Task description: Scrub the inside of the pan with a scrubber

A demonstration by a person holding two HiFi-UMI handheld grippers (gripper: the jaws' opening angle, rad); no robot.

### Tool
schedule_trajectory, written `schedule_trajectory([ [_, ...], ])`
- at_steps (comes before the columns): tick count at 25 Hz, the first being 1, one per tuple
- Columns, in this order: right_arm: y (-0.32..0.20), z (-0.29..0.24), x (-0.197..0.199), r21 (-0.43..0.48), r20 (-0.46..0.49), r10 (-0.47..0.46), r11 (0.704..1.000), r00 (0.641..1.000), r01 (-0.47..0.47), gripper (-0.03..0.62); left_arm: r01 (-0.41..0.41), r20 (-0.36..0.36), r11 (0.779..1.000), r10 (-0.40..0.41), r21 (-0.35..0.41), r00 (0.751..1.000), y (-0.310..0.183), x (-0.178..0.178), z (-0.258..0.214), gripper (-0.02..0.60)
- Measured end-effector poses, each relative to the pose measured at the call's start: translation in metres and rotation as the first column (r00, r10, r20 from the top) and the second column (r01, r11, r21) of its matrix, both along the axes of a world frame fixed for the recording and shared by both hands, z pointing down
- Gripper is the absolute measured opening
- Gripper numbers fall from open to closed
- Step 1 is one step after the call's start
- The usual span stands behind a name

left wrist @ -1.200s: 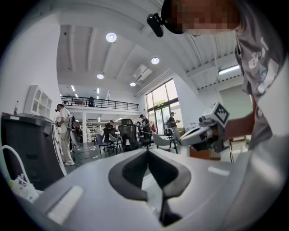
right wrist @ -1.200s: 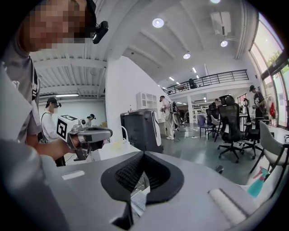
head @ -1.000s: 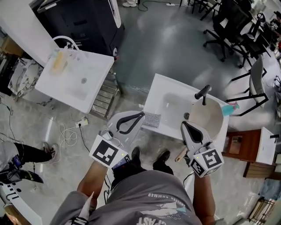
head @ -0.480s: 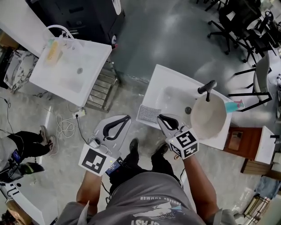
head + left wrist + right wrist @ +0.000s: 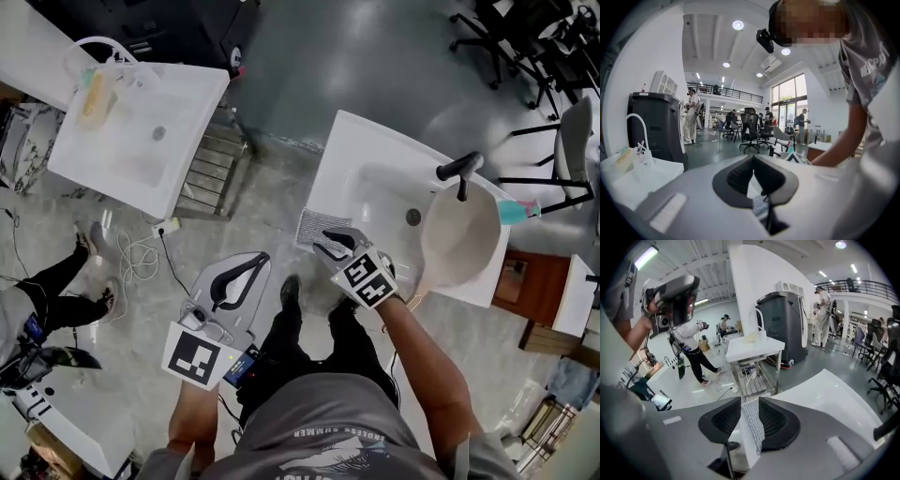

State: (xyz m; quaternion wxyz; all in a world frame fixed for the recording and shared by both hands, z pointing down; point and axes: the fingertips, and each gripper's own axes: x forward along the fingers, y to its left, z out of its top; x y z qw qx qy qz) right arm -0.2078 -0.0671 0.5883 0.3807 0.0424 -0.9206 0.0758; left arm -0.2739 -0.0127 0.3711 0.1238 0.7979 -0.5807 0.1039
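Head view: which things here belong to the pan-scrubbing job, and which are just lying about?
Job: scrubber; pan; sink; faucet; right tongs, opening, scrubber between them.
Lying about: second sink; floor cables; office chair.

The only print we could read stood on the back of the person's grey shirt [image 5: 309,412] in the head view. It was a small white line that looked like "ENDLESS SUMMER", the first word less sure than the second. Larger white lettering beneath it ran off the picture's lower edge, unreadable. In the left gripper view the shirt's lettering was too warped to make out.
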Motion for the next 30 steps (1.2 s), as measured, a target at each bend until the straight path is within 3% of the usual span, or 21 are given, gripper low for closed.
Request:
schedule_trajectory([
  [6, 0.002, 0.046, -0.003, 0.013, -0.086, -0.072, 0.997, 0.994, 0.073, 0.189, 0.002, -0.012, 0.999, -0.002, -0.037, 1.000, 0.000, -0.002, 0.026, 0.002],
  [13, 0.006, 0.080, 0.001, 0.036, -0.169, -0.114, 0.992, 0.979, 0.122, 0.219, -0.005, -0.026, 0.998, 0.004, -0.055, 1.000, -0.004, 0.001, 0.041, 0.002],
  [16, 0.003, 0.083, 0.002, 0.052, -0.170, -0.098, 0.993, 0.980, 0.108, 0.158, -0.011, -0.025, 0.998, 0.010, -0.058, 1.000, -0.007, 0.005, 0.041, 0.002],
  [21, 0.001, 0.087, 0.002, 0.084, -0.182, -0.096, 0.990, 0.979, 0.113, 0.124, -0.016, -0.026, 0.998, 0.015, -0.056, 1.000, -0.014, 0.009, 0.043, 0.002],
  [25, -0.001, 0.085, 0.001, 0.070, -0.177, -0.052, 0.995, 0.983, 0.065, 0.023, -0.029, -0.024, 0.998, 0.028, -0.054, 0.999, -0.020, 0.017, 0.042, 0.002],
  [30, -0.011, 0.066, 0.008, 0.041, -0.105, 0.031, 0.999, 0.994, -0.027, 0.006, -0.063, -0.013, 0.997, 0.062, -0.053, 0.998, -0.031, 0.033, 0.036, 0.002],
])
